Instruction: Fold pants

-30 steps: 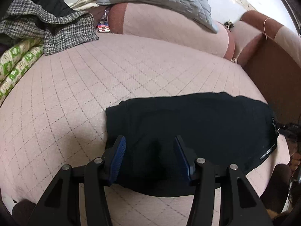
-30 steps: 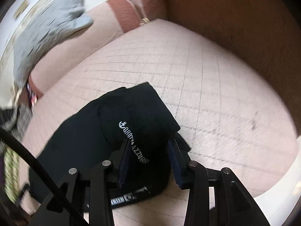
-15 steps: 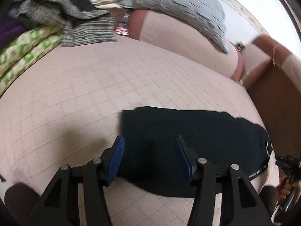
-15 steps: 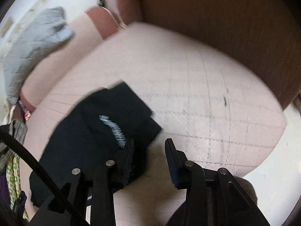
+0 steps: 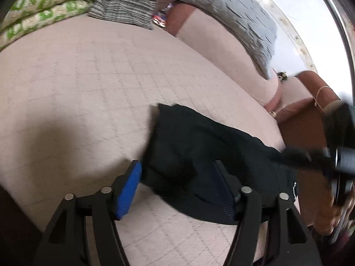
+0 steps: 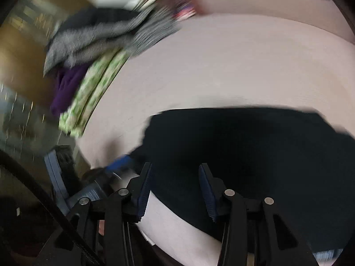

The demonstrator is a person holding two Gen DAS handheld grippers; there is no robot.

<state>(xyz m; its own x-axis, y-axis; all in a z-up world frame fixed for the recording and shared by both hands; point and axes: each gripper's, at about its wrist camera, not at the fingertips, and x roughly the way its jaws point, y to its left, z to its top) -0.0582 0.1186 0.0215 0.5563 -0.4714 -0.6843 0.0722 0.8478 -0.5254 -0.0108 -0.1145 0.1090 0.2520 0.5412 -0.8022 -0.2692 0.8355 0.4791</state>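
On the pink quilted bed point(image 5: 88, 77) lie the folded black pants point(image 5: 199, 153); the left gripper point(image 5: 177, 181) hangs spread over their near edge, pinching nothing; the right gripper point(image 6: 175, 186) is likewise spread above them.

The pants point(image 5: 199, 155) lie folded on the near right part of the bed point(image 5: 77, 88). A pile of clothes point(image 5: 124, 11) sits at the far left, a pillow point(image 5: 233, 15) at the far right.
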